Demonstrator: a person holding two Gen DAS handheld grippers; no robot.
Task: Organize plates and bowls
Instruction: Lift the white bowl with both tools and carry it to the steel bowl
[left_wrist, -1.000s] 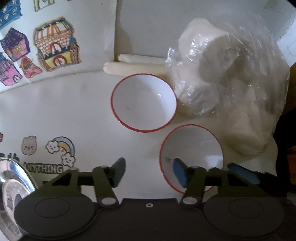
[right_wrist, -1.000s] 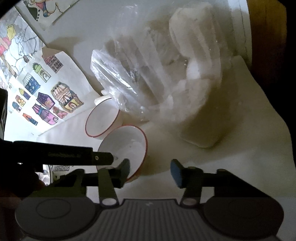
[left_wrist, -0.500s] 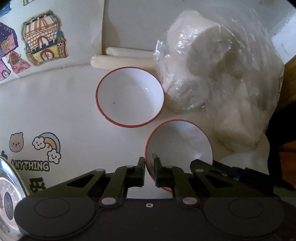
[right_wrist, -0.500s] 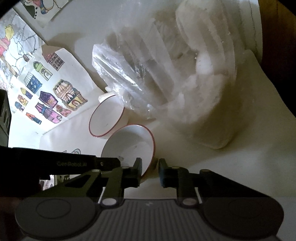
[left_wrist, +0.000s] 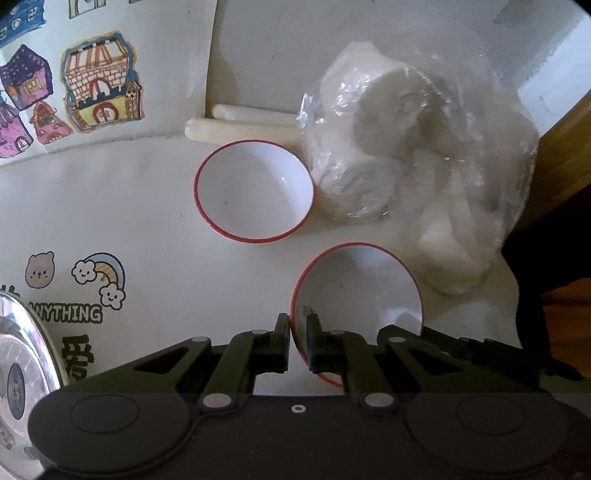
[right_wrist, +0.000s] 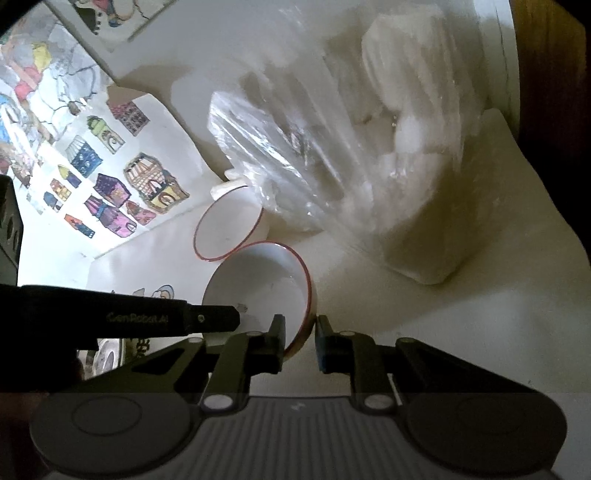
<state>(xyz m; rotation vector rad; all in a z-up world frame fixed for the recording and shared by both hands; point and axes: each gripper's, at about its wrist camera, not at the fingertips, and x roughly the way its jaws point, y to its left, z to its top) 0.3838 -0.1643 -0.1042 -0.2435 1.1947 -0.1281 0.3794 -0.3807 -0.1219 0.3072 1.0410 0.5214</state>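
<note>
Red-rimmed near bowl (left_wrist: 358, 291) now pinched from both sides: your left gripper (left_wrist: 297, 332) fingers, wide a second ago, clamped on its left rim; right gripper (right_wrist: 300, 332) fingers narrowed onto right rim. Bowl tilting off counter (left_wrist: 166, 229). Second bowl (left_wrist: 254, 190) sits just behind, likely stacking target.

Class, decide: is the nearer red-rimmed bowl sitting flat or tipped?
Tipped. The nearer bowl leans toward the far bowl, with the left gripper and right gripper pinching its rim.
</note>
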